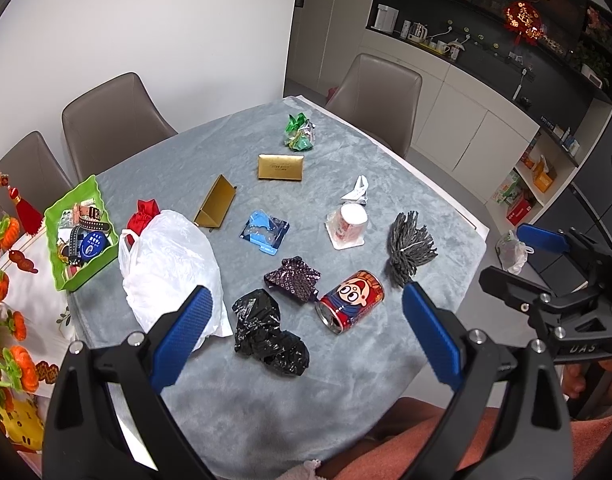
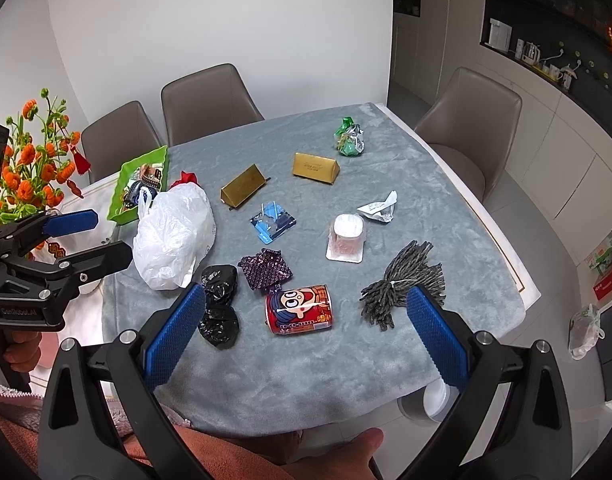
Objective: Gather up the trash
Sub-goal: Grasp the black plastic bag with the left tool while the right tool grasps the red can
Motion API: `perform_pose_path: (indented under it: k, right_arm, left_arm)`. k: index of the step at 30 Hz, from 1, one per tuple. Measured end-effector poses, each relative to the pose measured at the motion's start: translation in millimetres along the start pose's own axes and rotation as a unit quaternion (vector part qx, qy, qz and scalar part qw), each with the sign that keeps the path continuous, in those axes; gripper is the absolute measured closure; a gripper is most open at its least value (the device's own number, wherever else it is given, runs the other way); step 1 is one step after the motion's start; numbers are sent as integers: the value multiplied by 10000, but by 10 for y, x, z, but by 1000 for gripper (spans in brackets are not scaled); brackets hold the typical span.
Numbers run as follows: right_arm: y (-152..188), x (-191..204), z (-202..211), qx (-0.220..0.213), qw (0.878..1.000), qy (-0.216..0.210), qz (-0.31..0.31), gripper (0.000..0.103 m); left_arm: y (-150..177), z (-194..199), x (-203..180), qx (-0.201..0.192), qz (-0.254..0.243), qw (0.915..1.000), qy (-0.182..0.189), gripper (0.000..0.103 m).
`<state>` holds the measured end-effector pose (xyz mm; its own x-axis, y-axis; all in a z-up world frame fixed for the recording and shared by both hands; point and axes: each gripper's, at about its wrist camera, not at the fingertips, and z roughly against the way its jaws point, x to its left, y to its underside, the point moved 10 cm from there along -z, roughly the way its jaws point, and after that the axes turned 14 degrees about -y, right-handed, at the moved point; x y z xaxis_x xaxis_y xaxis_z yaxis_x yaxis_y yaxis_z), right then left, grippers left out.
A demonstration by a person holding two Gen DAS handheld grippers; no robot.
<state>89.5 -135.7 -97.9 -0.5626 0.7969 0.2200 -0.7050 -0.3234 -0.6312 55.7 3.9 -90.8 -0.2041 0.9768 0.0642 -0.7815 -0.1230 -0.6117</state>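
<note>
Both grippers, left (image 1: 306,344) and right (image 2: 306,340): fingers spread wide, empty. Red can (image 2: 299,309): on its side, near surface (image 2: 266,380) edge; likely light, dentable, rolls; grasp across barrel.

Gold box (image 1: 281,167) lettering too small

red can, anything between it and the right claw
Nothing visible. The red can lies on its side on the grey cloth, in the open between the black bag and the grey yarn bundle. The right claw is open above it.
</note>
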Motion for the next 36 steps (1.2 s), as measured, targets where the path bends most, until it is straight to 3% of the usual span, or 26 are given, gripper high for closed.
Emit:
perform_pose_path:
  k: [8, 20, 36]
  right_arm:
    - [98, -9, -280, 302, 9994, -53, 149, 6]
    - [419, -172, -1198, 927, 9946, -167, 429, 6]
    - [719, -402, -2016, 1285, 9893, -391, 571, 6]
  left_arm:
    - [168, -199, 59, 248, 163, 9995, -52, 8]
    - [682, -931, 169, 987, 388, 9941, -226, 8]
    - [1110, -1711, 233, 1493, 732, 9856, -321, 8]
